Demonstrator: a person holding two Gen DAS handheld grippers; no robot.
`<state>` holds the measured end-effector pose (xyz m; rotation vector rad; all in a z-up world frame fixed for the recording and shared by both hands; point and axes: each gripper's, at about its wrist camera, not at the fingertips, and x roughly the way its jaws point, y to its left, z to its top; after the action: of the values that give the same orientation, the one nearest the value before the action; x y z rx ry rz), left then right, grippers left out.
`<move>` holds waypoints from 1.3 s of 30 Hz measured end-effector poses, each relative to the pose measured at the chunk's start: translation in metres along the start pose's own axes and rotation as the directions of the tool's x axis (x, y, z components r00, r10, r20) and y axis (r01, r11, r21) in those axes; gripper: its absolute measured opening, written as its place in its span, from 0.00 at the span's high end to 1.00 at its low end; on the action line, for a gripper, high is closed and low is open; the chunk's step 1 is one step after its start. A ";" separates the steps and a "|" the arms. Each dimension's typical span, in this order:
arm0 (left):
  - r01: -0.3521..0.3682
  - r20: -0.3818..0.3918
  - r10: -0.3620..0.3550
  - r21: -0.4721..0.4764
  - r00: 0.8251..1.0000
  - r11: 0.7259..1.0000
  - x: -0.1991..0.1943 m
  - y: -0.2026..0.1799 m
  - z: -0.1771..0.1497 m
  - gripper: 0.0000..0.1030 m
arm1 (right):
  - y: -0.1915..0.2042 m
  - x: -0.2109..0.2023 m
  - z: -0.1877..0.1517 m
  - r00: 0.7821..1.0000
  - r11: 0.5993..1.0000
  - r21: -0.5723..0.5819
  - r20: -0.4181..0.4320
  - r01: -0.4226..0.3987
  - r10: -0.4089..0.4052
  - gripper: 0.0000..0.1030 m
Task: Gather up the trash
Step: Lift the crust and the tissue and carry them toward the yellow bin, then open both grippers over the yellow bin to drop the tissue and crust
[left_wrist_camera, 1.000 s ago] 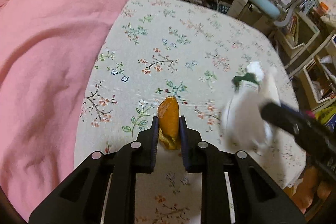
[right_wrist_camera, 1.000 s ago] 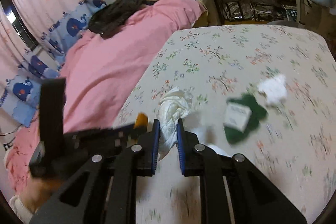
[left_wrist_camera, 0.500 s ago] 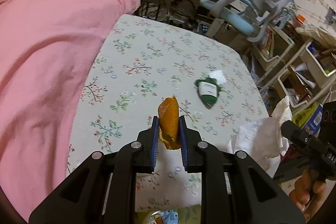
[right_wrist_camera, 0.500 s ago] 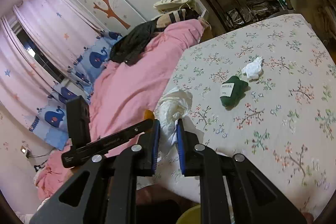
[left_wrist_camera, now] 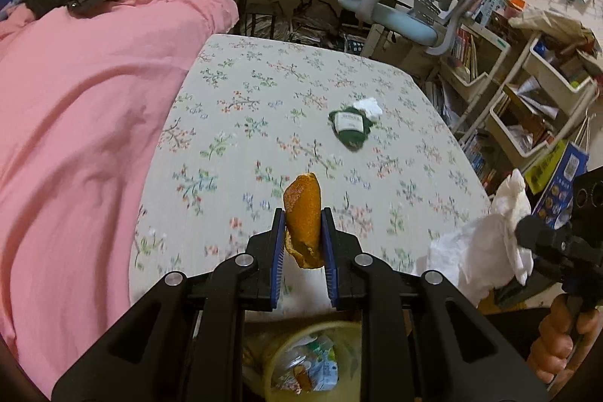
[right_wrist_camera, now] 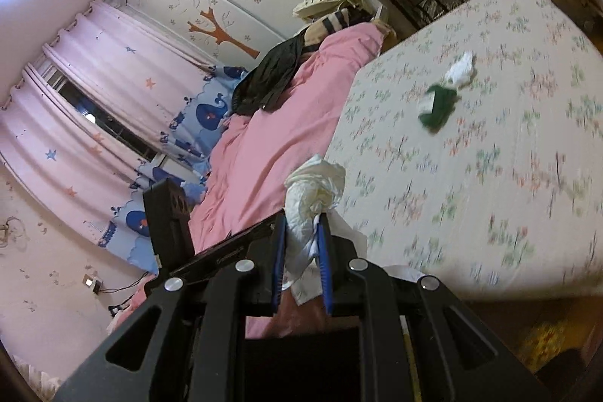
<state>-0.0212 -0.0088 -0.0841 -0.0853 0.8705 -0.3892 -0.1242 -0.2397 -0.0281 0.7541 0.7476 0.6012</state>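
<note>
We have both claws loaded and pulled back past the near edge of the bed (left_wrist_camera: 233, 108), and the move ahead, as we judge it, turns on the yellow bin (left_wrist_camera: 301, 360) that shows below and behind the left claw (left_wrist_camera: 302, 243) in the left wrist view: the bin lies under that claw, so the drop looks like a matter of lowering and letting go rather than reaching outward. The left claw is nearly closed, its blue pads clamped on a piece of orange peel (left_wrist_camera: 303, 225) that stands upright between them, its long axis running along the fingers and poking out beyond the tips. The right claw (right_wrist_camera: 301, 251) is likewise almost shut, pinching a crumpled white tissue (right_wrist_camera: 314, 191) that billows above the pads; from the left view it hangs off the bed's near right corner, beside the bin rather than over it, so we take the left hand to be the nearer one. Well apart from both, toward the far right of the flowered sheet, a green wrapper (left_wrist_camera: 350, 127) lies touching a small white wad (left_wrist_camera: 369, 107), not yet collected
</note>
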 end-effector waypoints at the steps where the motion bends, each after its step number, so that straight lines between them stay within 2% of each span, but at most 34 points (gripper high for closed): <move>1: -0.004 0.000 0.004 0.006 1.000 1.000 -0.003 -0.001 -0.004 0.83 | 0.001 -0.002 -0.007 1.000 1.000 0.007 -0.005 -0.007 0.007 0.84; 16: -0.010 0.058 0.004 0.093 0.998 0.996 -0.044 -0.040 -0.058 0.83 | -0.001 -0.021 -0.085 0.997 0.997 0.078 -0.081 0.003 0.004 0.83; 26: -0.015 0.044 0.009 0.139 0.999 0.990 -0.049 -0.058 -0.081 0.83 | -0.001 -0.009 -0.110 0.985 0.996 0.070 -0.169 0.058 -0.046 0.83; 34: -0.029 0.038 0.023 0.167 0.999 0.986 -0.052 -0.067 -0.095 0.83 | -0.011 -0.001 -0.125 0.961 0.987 0.056 -0.245 0.148 -0.130 0.81; 35: -0.030 0.038 0.024 0.168 0.999 0.985 -0.052 -0.068 -0.096 0.83 | -0.012 0.000 -0.126 0.957 0.985 0.057 -0.254 0.160 -0.141 0.78; 37: -0.032 0.035 0.026 0.170 0.999 0.985 -0.052 -0.069 -0.099 0.83 | -0.019 0.003 -0.131 0.938 0.972 0.059 -0.283 0.226 -0.200 0.58; 38: -0.033 0.033 0.027 0.172 0.999 0.985 -0.053 -0.069 -0.100 0.83 | -0.022 0.004 -0.132 0.929 0.965 0.065 -0.293 0.253 -0.224 0.38; 39: -0.032 0.031 0.027 0.173 0.999 0.984 -0.053 -0.070 -0.101 0.83 | -0.026 0.005 -0.134 0.922 0.959 0.073 -0.304 0.273 -0.239 0.37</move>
<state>-0.1494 -0.0456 -0.0952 0.0828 0.8058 -0.4332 -0.2195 -0.1998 -0.1174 0.6635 1.1443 0.4377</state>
